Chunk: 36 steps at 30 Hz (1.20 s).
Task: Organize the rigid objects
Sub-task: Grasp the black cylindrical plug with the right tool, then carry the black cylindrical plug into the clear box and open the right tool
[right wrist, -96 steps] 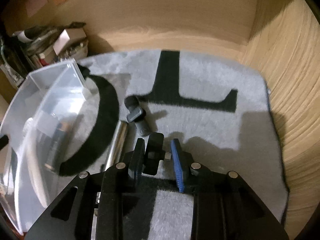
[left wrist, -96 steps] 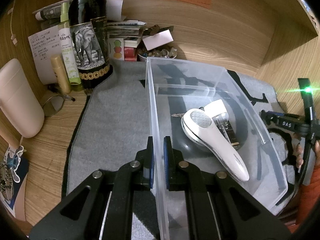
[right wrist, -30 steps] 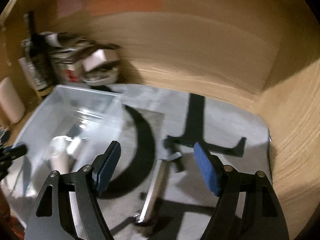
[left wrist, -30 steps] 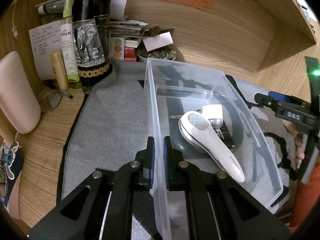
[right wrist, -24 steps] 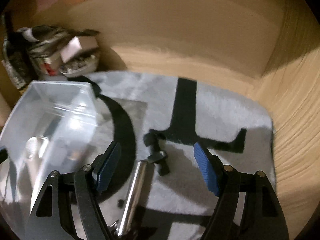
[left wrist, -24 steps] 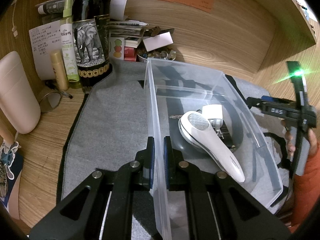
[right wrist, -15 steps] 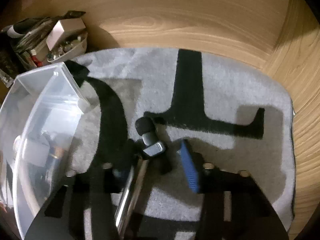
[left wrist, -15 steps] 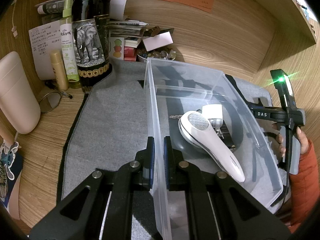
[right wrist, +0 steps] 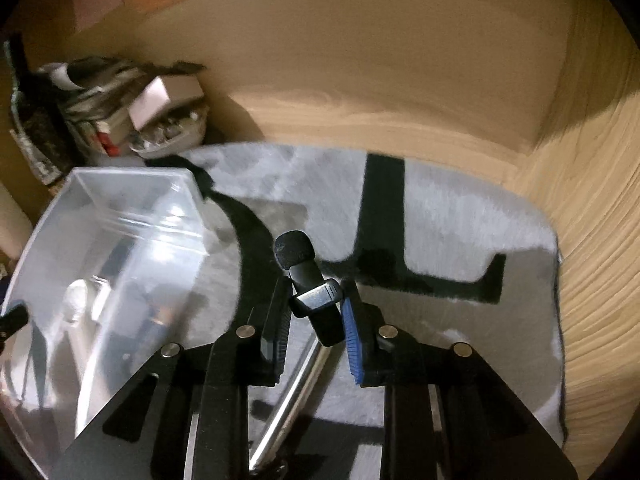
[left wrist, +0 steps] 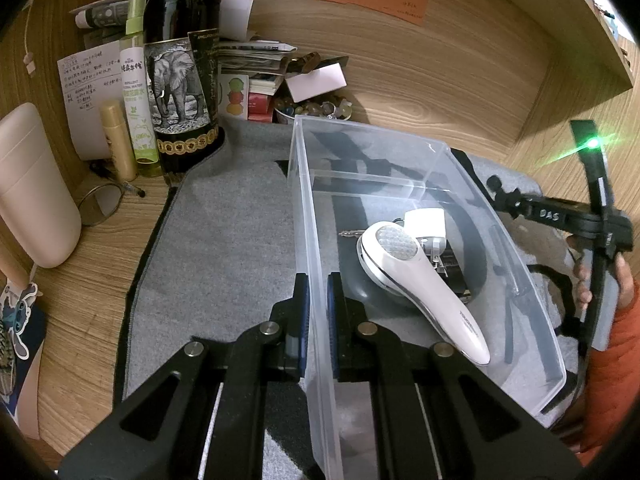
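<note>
My left gripper (left wrist: pixel 316 300) is shut on the near-left wall of a clear plastic bin (left wrist: pixel 308 216) on a grey mat. In the bin lie a white handheld device (left wrist: pixel 416 276), a white charger (left wrist: pixel 426 222) and a small dark item. My right gripper (right wrist: pixel 314 322) is shut on a small black clip-on microphone (right wrist: pixel 310 280) with a foam tip, held above the mat just right of the bin (right wrist: pixel 120 216). The right gripper also shows in the left wrist view (left wrist: pixel 504 196), by the bin's right wall.
A silver metal rod (right wrist: pixel 296 388) lies on the mat (right wrist: pixel 460 240) under my right gripper. A dark wine bottle (left wrist: pixel 180 80), spray bottle (left wrist: pixel 136 88), a beige container (left wrist: pixel 32 188), books and a bowl of trinkets (left wrist: pixel 316 108) stand at the back left. Wooden walls close in behind and right.
My right gripper came down open over the microphone, closed on it and lifted it off the mat. The left gripper has kept its hold on the bin wall.
</note>
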{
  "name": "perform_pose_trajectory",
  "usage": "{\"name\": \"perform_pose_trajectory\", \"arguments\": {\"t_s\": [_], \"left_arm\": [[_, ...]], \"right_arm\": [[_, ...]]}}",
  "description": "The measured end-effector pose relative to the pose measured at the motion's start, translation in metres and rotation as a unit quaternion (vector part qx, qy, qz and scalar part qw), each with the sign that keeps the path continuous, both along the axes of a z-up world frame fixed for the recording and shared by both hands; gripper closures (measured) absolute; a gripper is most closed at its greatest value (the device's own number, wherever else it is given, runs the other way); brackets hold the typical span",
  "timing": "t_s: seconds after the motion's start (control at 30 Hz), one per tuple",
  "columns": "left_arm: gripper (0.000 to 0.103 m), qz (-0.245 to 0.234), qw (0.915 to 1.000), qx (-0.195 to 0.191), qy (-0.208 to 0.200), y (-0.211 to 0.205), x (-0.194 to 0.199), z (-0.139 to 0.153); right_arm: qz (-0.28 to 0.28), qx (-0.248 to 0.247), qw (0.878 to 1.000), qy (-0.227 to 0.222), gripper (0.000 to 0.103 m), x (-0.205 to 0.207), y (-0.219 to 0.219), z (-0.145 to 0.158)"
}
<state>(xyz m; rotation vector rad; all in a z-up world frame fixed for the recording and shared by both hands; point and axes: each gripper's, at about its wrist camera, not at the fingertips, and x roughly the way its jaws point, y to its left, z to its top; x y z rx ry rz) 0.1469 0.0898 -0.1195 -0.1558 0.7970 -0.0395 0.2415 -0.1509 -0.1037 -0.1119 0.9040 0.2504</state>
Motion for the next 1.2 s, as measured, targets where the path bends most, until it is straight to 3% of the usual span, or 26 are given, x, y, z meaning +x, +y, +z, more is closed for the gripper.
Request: {"name": "perform_pose_trajectory", "arguments": {"t_s": [0.53,0.9,1.2], "left_arm": [[0.096,0.000,1.0000,-0.001,0.000,0.000,0.000,0.000],[0.096,0.000,1.0000,-0.001,0.000,0.000,0.000,0.000],[0.096,-0.002,1.0000,-0.003,0.000,0.000,-0.001,0.000]], "right_arm": [[0.088,0.026,0.993,-0.080,0.081,-0.044,0.046,0.058],[0.152,0.021,0.987,-0.049,0.081,-0.062,0.085,0.039],[0.165,0.000,0.986,-0.022,0.081,-0.056,0.099,0.013]]}}
